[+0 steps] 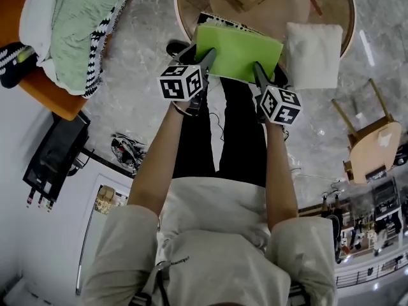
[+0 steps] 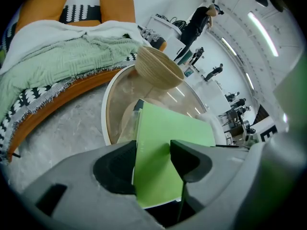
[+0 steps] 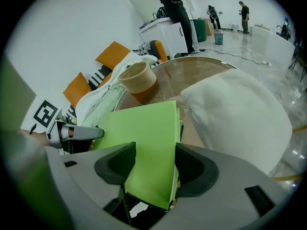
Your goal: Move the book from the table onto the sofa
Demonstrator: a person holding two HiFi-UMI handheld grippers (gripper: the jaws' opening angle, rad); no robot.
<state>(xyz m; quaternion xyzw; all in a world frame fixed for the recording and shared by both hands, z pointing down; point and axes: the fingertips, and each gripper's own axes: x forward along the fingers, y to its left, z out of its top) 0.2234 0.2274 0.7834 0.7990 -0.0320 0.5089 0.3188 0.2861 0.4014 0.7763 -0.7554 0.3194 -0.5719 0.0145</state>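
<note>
A bright green book [image 1: 239, 50] lies at the near edge of the round glass table [image 1: 180, 14], with its near edge hanging past the rim. My left gripper [image 1: 203, 59] stands at its near left corner and my right gripper [image 1: 260, 72] at its near right corner. In the left gripper view the book [image 2: 163, 143] runs between the jaws of the left gripper [image 2: 153, 150]; the pads stand close beside it, with no visible squeeze. In the right gripper view the book [image 3: 144, 133] lies between the wide jaws of the right gripper [image 3: 154, 155]. The orange sofa [image 1: 60, 101] is at the left.
A green blanket [image 1: 83, 18] and white cloth cover the sofa [image 2: 57, 56]. On the table a white cushion [image 1: 312, 53] lies right of the book and a woven basket [image 2: 156, 68] stands behind it. A wooden chair [image 1: 373, 139] is at the right, a black case [image 1: 57, 152] and cables [image 1: 127, 152] on the floor.
</note>
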